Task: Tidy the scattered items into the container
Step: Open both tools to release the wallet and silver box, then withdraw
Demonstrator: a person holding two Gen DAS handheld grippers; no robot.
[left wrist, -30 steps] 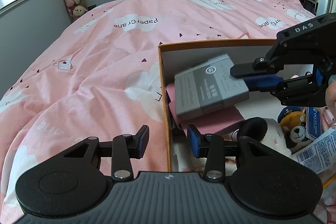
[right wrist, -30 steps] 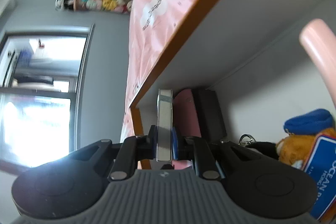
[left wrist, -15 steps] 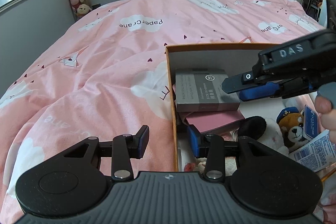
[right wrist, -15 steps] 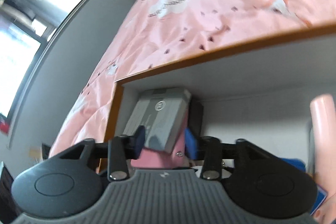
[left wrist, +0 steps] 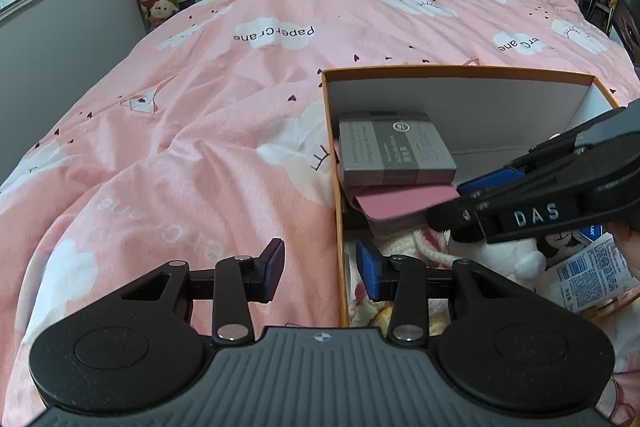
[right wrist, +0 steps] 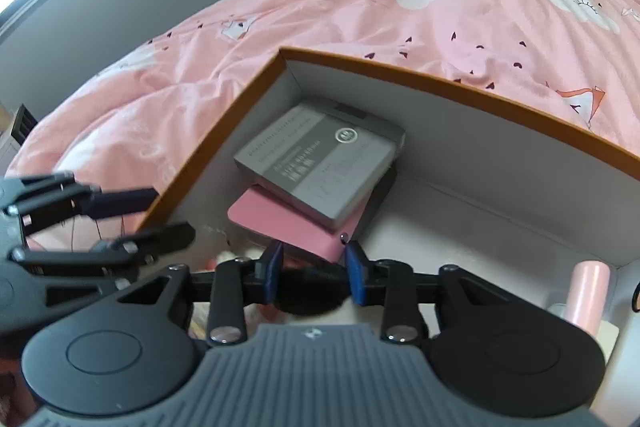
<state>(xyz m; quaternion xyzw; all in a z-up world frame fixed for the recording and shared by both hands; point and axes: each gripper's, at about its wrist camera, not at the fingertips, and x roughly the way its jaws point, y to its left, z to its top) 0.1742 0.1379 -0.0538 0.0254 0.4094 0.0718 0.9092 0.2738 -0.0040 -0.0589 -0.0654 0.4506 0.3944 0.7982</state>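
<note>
Two grippers, both empty. Left gripper [left wrist: 320, 269]: jaws spread, straddling the box's near left wall, one finger over the pink bedspread [left wrist: 180, 131], the other inside. Box [left wrist: 460, 95], orange-edged with white walls, sits on the bedspread. Far left corner of box: grey book [left wrist: 394, 149] lying flat on a pink notebook [left wrist: 400, 201], touching it. Right gripper [right wrist: 312, 273]: jaws parted, gripping nothing, just short of the notebook's near corner. Box, right part: white plush toy [left wrist: 508, 255], printed packet [left wrist: 588, 275], pale pink tube [right wrist: 586, 293].
</note>
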